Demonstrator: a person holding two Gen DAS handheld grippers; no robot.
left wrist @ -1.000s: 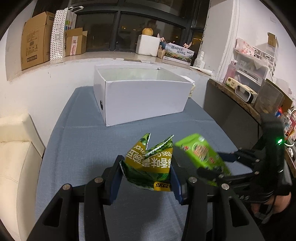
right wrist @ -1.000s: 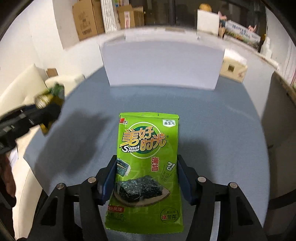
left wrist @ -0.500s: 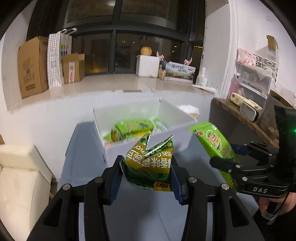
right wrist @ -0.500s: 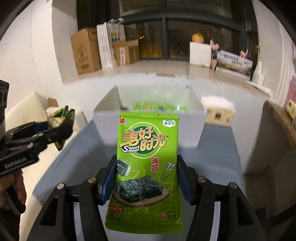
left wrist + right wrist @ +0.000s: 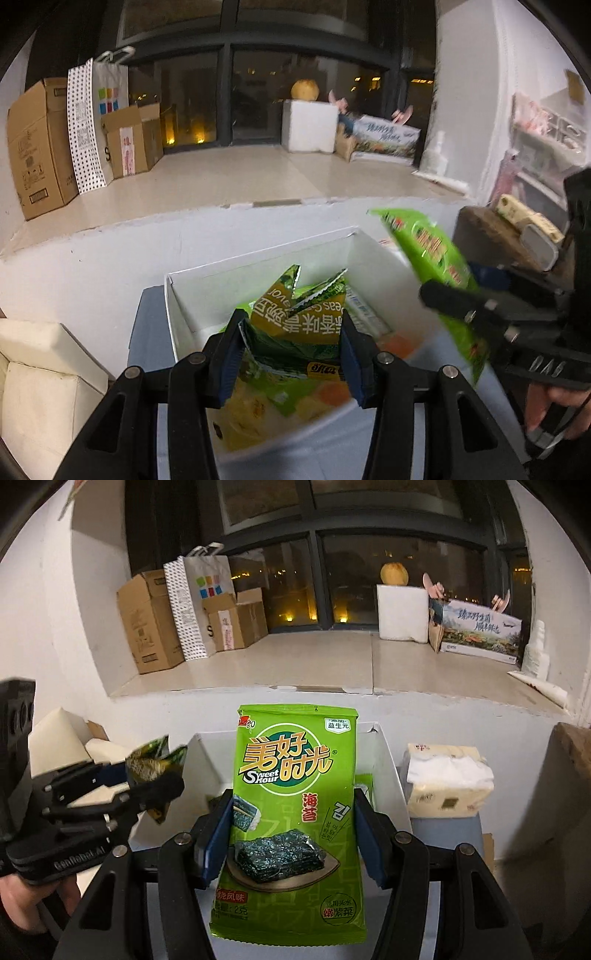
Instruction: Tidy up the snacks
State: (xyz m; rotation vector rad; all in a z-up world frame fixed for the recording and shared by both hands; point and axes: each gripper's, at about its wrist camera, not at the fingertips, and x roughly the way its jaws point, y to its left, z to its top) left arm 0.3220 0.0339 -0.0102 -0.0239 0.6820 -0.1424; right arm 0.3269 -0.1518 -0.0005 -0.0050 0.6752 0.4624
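Both hands are up over the open white cardboard box point(image 5: 258, 273) now. The left claw point(image 5: 291, 354) is pinching a crumpled dark-green and yellow snack packet point(image 5: 299, 321) between its blue pads, and the packet is hanging above the box's interior, where more green packets point(image 5: 280, 395) are lying, though they are too blurred to tell apart. The right claw point(image 5: 291, 830) is gripping a flat bright-green seaweed snack packet point(image 5: 291, 812) by its two side edges, holding it upright with the printed face toward the camera, above the near rim of the box. In the left wrist view that seaweed packet is tilting in from the right, over the box's right wall. The box is sitting on the blue-grey worktop point(image 5: 147, 332), and a soft pack of tissues point(image 5: 447, 786) is standing just beside its right side.
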